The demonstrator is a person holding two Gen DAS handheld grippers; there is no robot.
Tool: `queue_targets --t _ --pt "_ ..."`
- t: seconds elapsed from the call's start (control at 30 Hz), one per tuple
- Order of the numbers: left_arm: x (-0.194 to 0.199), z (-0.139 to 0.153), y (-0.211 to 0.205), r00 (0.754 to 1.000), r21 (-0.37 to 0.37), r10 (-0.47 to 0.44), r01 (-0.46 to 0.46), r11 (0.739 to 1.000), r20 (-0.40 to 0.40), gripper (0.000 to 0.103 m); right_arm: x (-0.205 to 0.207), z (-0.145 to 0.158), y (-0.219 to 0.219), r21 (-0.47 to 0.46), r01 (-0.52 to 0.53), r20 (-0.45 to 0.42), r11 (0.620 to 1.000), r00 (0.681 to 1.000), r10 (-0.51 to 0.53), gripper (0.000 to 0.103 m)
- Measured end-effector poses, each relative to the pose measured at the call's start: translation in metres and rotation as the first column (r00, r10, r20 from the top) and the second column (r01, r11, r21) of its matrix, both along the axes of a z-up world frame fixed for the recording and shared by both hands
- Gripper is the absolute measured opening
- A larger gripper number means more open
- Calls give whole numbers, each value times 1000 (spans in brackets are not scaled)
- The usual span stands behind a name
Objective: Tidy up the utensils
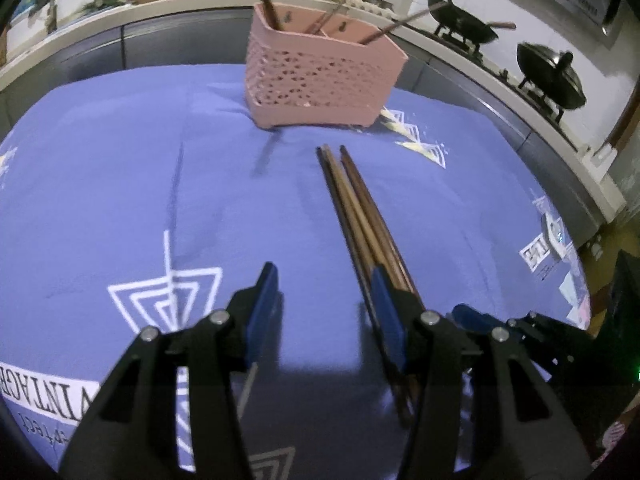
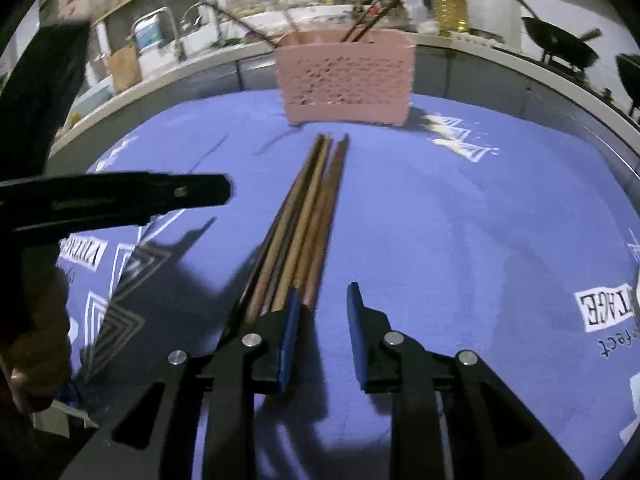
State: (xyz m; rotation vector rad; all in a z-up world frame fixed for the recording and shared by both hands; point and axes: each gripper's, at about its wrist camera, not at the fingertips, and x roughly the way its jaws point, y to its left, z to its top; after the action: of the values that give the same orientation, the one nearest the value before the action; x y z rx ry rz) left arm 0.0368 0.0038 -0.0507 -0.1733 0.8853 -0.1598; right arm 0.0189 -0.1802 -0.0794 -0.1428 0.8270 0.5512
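Note:
Several brown wooden chopsticks (image 1: 358, 208) lie bundled on the blue cloth, pointing toward a pink perforated utensil holder (image 1: 320, 80) that has a few chopsticks standing in it. My left gripper (image 1: 324, 280) is open and empty; the bundle runs past the outside of its right finger (image 1: 386, 312). In the right wrist view the chopsticks (image 2: 308, 216) lie just left of my open, empty right gripper (image 2: 322, 296), passing under its left finger (image 2: 290, 332). The holder (image 2: 346, 78) stands straight ahead. The left gripper's black finger (image 2: 120, 196) reaches in from the left.
The blue printed cloth (image 1: 120, 184) covers the table. Behind it runs a kitchen counter with a sink and tap (image 2: 160, 32), oil bottles (image 2: 450, 8) and two black woks (image 1: 464, 22) on a stove at the right.

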Motion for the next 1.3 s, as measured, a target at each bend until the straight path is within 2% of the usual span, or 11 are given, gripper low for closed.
queue_targets --t 0.13,0.57,0.63,0.7,0.8,0.83,0.87,0.9,1.13,1.2,1.3 --pt "3 -11 -14 1000 75 -7 9 997 -26 47 1 -2 1 -56 8 45 998 999 -6 25" --pt "12 -27 -44 998 223 -36 47 974 -55 50 11 -1 -24 29 69 14 997 997 -70 25" --pt "14 -30 -54 998 278 -38 50 959 -45 50 11 -2 -26 41 74 10 996 997 -74 25" --pt "16 -30 -55 999 273 -32 42 961 -42 50 11 -2 -26 41 72 10 997 997 -73 25" --pt "17 -28 -50 999 269 -22 32 963 -38 35 8 -1 -24 35 62 21 997 998 -63 25" --pt "17 -27 -46 999 265 -23 32 964 -37 18 8 -2 -24 26 59 30 998 998 -60 24" --pt "16 -27 -45 999 261 -26 35 965 -40 8 7 -2 -23 -2 61 49 998 997 -61 13" --pt "15 -27 -40 999 263 -23 33 964 -42 7 8 -3 -23 -20 64 47 998 997 -63 8" --pt "-12 -25 3 999 283 39 -27 959 -37 7 12 -6 -56 -8 141 6 990 990 -141 7" --pt "-20 -24 16 998 262 48 -34 964 -46 7 11 -2 -64 49 141 -36 989 990 -139 7" --pt "-26 -24 26 997 254 57 -41 966 -57 16 13 5 -61 135 106 -88 985 992 -94 8"
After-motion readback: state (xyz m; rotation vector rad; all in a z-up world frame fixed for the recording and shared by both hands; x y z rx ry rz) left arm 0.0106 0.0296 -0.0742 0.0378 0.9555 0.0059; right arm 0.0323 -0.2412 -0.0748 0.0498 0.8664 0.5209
